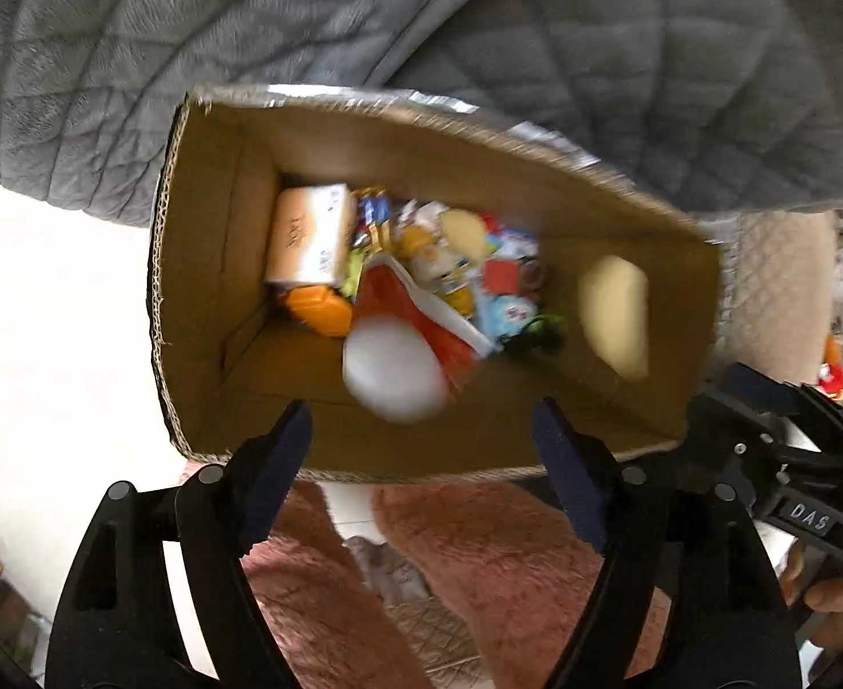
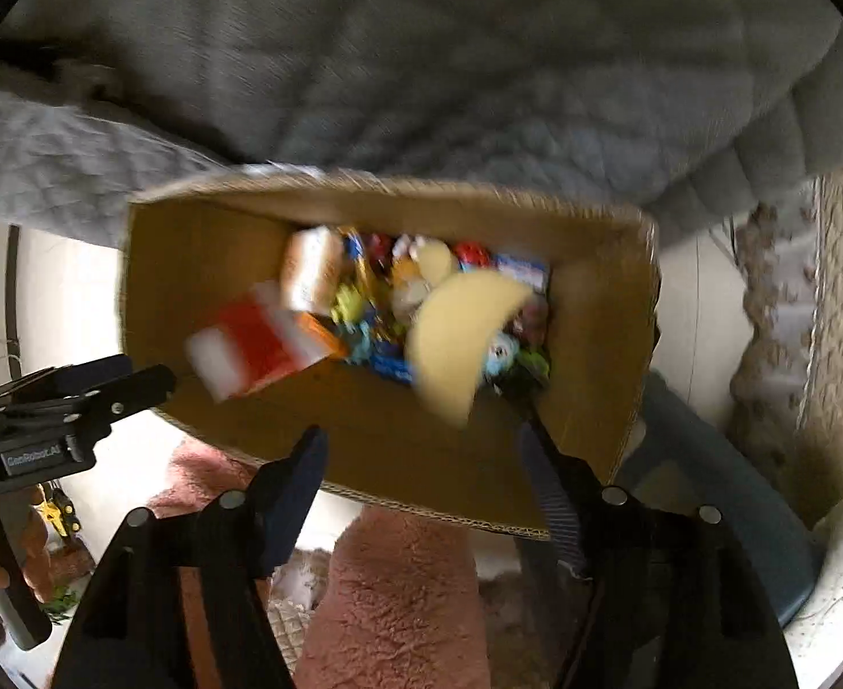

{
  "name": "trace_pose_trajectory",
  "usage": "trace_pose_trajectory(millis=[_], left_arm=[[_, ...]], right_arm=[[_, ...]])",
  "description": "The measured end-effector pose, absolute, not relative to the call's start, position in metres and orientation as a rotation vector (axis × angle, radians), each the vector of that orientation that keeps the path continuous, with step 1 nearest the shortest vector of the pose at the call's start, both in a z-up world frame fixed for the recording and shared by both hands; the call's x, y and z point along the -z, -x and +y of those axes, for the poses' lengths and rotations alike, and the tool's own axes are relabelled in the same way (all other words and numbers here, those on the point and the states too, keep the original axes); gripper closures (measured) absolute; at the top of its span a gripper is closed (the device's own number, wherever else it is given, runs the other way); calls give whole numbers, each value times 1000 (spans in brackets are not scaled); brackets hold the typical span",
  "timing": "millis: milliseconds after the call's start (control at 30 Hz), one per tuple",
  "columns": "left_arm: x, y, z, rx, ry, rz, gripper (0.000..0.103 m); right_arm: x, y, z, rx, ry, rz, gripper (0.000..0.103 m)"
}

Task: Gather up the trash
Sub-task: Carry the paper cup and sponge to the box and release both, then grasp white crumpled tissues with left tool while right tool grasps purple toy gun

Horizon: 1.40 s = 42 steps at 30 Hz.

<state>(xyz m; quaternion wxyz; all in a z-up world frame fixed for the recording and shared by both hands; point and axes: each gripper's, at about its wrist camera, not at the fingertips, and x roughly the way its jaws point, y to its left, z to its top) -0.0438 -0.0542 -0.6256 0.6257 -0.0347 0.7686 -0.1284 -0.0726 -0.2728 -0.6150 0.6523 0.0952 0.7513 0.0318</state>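
From the left wrist view, the left gripper (image 1: 421, 425) points down over an open cardboard box (image 1: 203, 264), its jaws spread wide with nothing between the pads; just beyond them a blurred red-and-white carton (image 1: 404, 344) hangs over the box interior, touching neither finger, and a pale yellow piece (image 1: 616, 316) shows blurred against the box's right inner wall; the bottom of the box holds a heap of colourful wrappers (image 1: 455, 270) and a tan packet (image 1: 306, 241) whose print is too smeared to read; at the right edge the right gripper (image 1: 777, 419) comes into view, its body marked "DAS", with a hand (image 1: 834, 591) below it. From the right wrist view, the right gripper (image 2: 421, 442) also stands wide and empty over the same box (image 2: 605, 356); the yellow piece (image 2: 461, 333) appears here as a crescent above the wrappers (image 2: 375, 298), the carton (image 2: 255, 344) to its left; the left gripper (image 2: 134, 384) enters at the left edge with a label that seems to read "GenRobot.AI"; a grey quilted cover (image 2: 421, 57) lies behind the box and pink fleece (image 2: 398, 591) below it in both views.
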Motion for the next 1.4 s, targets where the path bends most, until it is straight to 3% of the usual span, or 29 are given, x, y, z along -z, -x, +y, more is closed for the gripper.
trace_pose_trajectory(millis=[300,367,400,633,733,833,1000,1200,1400], left_arm=[[575,53,-47,268,11,1727,26],[548,56,-46,273,-10,1698,26],[525,57,-45,278,-25,1671,26],[367,50,-34,427,-30,1439,26],[297,30,-22,462,-25,1295,16],[244,-21,-12,455,-55,1146,14],[213,-154,-24,433,-105,1013,14],[223,-326,-56,447,-105,1000,14],[229,-415,-78,505,-4,1006,14]], right_arm=[[577,80,-276,-60,-205,1688,18],[554,80,-275,-83,-236,1664,8],[541,80,-273,-95,-266,1660,4],[432,78,-257,-269,-443,1533,6],[384,72,-251,-327,-501,1445,5],[342,58,-241,-340,-539,1350,5],[293,25,-221,-289,-572,1238,5],[270,-3,-200,-138,-614,1182,5],[268,-3,-191,22,-686,1177,5]])
